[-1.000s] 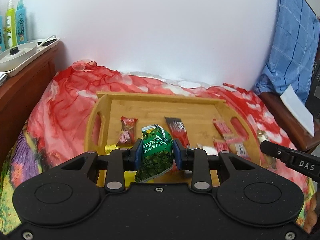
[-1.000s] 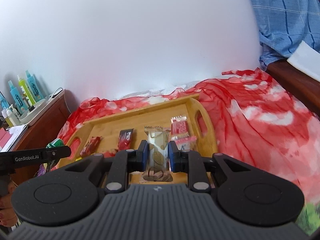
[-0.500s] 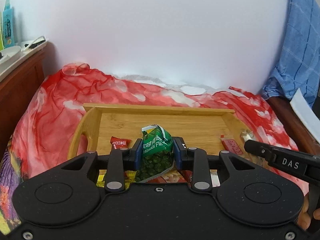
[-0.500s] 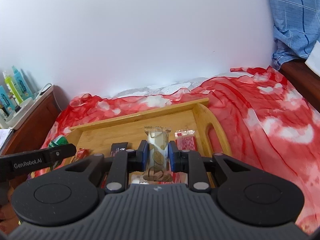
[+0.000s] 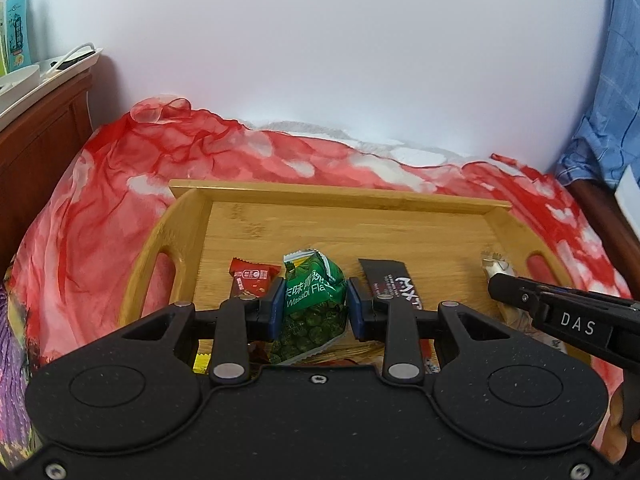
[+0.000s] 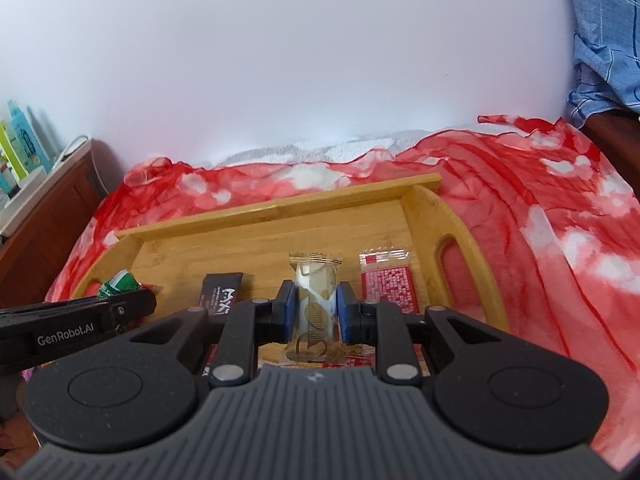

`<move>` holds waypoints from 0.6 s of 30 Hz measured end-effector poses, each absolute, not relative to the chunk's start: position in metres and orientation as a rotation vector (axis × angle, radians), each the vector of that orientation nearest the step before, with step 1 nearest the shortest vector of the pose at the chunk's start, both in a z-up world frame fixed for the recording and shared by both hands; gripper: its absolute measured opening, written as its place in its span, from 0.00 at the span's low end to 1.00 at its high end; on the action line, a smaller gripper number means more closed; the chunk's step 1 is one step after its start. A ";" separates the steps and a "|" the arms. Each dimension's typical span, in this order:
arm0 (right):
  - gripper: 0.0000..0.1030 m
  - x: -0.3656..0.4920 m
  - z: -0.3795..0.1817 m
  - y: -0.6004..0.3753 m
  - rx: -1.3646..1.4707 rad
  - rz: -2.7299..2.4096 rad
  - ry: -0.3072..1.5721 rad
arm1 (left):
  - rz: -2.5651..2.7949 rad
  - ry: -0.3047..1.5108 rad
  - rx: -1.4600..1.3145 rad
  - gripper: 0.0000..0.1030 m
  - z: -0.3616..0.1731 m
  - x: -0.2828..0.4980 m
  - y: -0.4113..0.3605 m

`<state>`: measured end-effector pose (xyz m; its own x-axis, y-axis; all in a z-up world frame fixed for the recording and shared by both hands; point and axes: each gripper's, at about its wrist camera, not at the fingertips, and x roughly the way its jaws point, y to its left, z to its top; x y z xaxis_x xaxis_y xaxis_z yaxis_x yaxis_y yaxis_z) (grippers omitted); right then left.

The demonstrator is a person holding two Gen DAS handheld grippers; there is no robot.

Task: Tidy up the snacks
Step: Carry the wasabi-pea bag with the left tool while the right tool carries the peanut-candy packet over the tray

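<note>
Left wrist view: left gripper (image 5: 313, 304) pinches the green wasabi packet (image 5: 310, 300) above the wooden tray (image 5: 340, 194) near edge — right gripper (image 6: 316, 306) clamps the cream wafer packet (image 6: 316, 300) alongside, probably both for placing in the row.

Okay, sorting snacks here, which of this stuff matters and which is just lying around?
Part of the job: green wasabi pea packet, white and gold snack, black wrapper, red candy, wooden tray.

Just lying about: red cloth, blue shirt, bottles.
</note>
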<state>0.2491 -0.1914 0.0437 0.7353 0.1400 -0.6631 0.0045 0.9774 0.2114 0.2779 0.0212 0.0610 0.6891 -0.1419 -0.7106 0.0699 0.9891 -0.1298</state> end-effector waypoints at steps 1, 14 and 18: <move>0.25 0.250 0.042 -0.191 0.202 0.076 0.746 | -0.117 0.804 -0.094 0.29 0.059 0.279 0.021; 0.25 0.260 0.027 -0.190 0.178 0.069 0.764 | -0.094 0.820 -0.093 0.29 0.044 0.285 0.021; 0.25 0.261 0.022 -0.191 0.179 0.070 0.765 | -0.093 0.820 -0.081 0.29 0.041 0.285 0.018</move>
<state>0.2612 -0.1905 0.0225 0.7199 0.1274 -0.6823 0.0023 0.9826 0.1860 0.2853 0.0184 0.0408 0.6787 -0.1145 -0.7254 0.0515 0.9928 -0.1085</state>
